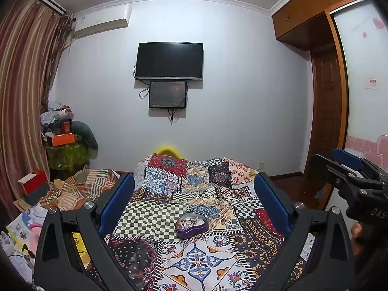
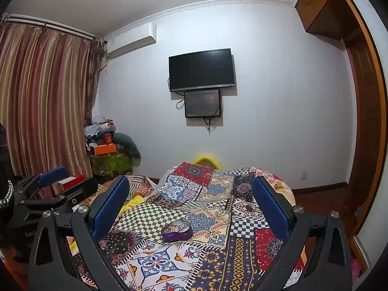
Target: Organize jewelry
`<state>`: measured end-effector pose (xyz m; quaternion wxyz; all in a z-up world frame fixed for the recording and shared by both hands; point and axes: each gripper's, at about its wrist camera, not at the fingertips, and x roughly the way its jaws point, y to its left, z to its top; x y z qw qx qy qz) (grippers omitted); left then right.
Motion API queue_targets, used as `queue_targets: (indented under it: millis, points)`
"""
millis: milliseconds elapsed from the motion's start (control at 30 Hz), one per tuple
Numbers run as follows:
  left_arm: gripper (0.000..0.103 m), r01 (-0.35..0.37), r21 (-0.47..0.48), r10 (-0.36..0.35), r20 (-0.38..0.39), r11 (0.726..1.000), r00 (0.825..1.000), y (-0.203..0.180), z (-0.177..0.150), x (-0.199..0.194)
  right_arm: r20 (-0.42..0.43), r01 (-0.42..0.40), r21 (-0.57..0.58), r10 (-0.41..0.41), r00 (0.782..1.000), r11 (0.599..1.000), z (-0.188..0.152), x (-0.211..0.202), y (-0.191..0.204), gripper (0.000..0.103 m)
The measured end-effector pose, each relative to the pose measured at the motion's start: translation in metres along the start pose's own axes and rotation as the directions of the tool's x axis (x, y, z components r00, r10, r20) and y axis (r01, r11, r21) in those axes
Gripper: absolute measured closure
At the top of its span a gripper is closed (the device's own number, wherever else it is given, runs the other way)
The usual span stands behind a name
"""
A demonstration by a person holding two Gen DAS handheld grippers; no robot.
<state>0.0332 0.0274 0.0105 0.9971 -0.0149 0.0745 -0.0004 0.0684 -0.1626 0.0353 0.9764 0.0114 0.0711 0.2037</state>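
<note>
Approach step, nothing grasped yet. Left tool [image 1: 194,194] and right tool [image 2: 190,194] both spread wide and empty, held above the bed [image 1: 201,262]. Purple heart-shaped jewelry box [image 1: 191,225] sits on the quilt ahead of both, roughly centred between each pair of fingers; appears to hold jewelry, though whether it's lidded is unclear. Next, I'd judge: descend, steady the box with one tool, work the pieces with the other.

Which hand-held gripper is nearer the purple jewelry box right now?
Roughly equal. Left hand-held gripper and right hand-held gripper both hover open, short of the purple jewelry box; touching nothing.
</note>
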Motion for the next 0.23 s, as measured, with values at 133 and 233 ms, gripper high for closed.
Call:
queue_targets:
  millis: [133,233]
  points:
    - [0.004,-0.004,-0.001,0.004,-0.004,1.0,1.0,0.0004,-0.0014,0.0031,-0.015,-0.004,0.006,0.004,1.0,1.0,-0.0024,0.0051,0.0002,0.003]
    - [0.004,-0.008,-0.005,0.008,-0.01,1.0,1.0,0.0035,-0.0025,0.0067,-0.025,-0.002,0.007,0.002,1.0,1.0,-0.0042,0.009,0.0004,0.003]
